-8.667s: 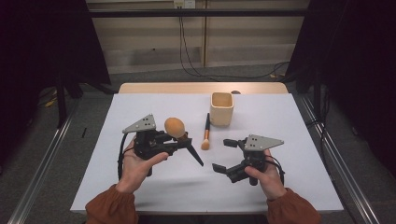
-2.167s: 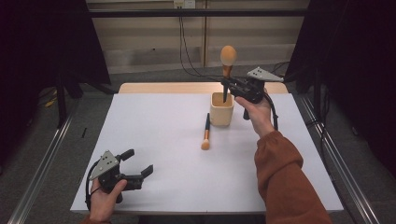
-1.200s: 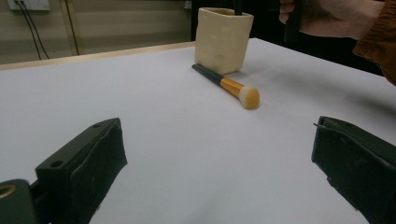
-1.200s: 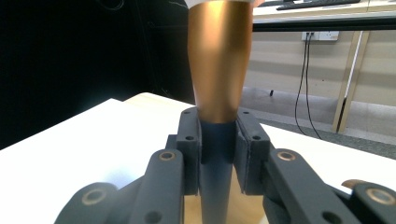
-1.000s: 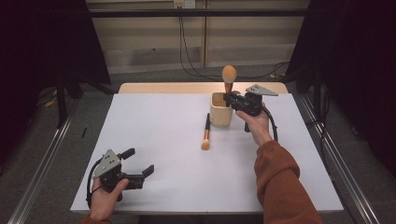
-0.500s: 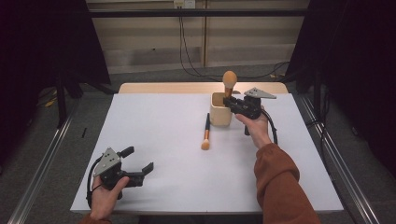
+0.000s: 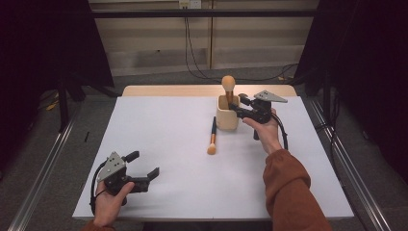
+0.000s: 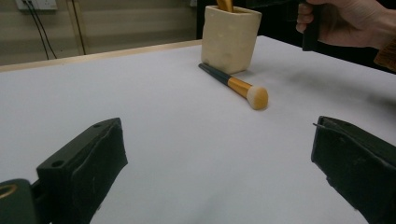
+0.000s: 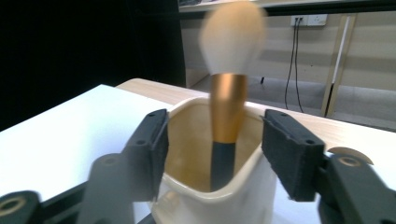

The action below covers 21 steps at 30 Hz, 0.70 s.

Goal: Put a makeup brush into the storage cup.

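Observation:
A big powder brush (image 7: 228,84) with a tan head and gold ferrule stands upright in the cream cup (image 7: 227,119) at the back of the white table (image 7: 183,163). My right gripper (image 7: 236,103) is at the cup's right rim. In the right gripper view its jaws are open on either side of the brush handle (image 9: 228,112), with gaps on both sides, above the cup (image 9: 187,126). A smaller brush (image 7: 212,137) lies flat just left of the cup. My left gripper (image 7: 143,164) rests open at the table's front left, holding nothing, and faces the small brush (image 8: 238,86) and the cup (image 8: 229,39).
A wooden strip (image 7: 168,90) runs along the table's far edge. Cables (image 7: 192,53) hang down the back wall. Metal rails (image 7: 43,183) flank the table on the floor. The person's right hand (image 8: 345,23) is beside the cup.
My right gripper has brought the big brush down into the cup, and its jaws now stand apart from the handle. The left gripper has stayed at the front left.

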{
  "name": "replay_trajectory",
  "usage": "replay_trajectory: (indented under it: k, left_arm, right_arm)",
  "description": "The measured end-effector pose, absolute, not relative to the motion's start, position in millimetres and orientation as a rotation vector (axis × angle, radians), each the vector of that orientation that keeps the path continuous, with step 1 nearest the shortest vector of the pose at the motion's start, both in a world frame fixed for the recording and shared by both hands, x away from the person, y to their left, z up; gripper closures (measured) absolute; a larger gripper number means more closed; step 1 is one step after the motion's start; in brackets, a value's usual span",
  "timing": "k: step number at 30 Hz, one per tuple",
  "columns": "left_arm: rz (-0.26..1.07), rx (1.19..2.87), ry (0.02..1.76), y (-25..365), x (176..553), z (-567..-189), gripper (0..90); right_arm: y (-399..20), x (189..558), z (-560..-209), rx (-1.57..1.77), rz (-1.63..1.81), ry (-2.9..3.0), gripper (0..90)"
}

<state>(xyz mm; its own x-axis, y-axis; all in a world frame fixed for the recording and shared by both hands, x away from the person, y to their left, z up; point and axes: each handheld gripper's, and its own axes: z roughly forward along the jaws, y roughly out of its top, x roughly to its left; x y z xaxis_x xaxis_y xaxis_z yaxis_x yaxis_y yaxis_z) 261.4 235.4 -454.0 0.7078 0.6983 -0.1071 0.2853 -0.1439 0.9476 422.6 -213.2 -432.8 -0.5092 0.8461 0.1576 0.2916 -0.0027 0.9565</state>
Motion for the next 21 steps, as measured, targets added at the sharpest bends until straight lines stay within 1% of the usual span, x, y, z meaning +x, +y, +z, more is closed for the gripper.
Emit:
replay_trajectory:
  k: [2,5,9,13,15,21]
  left_arm:
    - [0.419,1.72,0.8,235.3,261.4,-454.0,3.4]
    - [0.411,1.717,0.801,235.7,261.8,-454.5,3.4]
    - [0.418,1.721,0.802,235.5,261.9,-454.4,3.4]
    - [0.418,1.712,0.807,236.0,262.0,-454.4,3.4]
    - [0.407,1.707,0.807,236.8,262.3,-454.3,3.3]
    - [0.427,1.699,0.816,238.3,262.6,-453.7,3.3]
  right_arm:
    - [-215.2,420.6,-432.4,1.178,1.533,1.804,33.3]
    - [-218.5,416.1,-431.2,1.18,1.544,1.799,26.6]
    - [-223.4,409.2,-431.4,1.194,1.534,1.796,13.7]
    - [-229.6,400.6,-430.8,1.213,1.549,1.783,4.7]
    - [-232.6,396.2,-429.4,1.217,1.559,1.782,1.6]
    - [-239.0,381.2,-425.3,1.199,1.572,1.803,0.2]
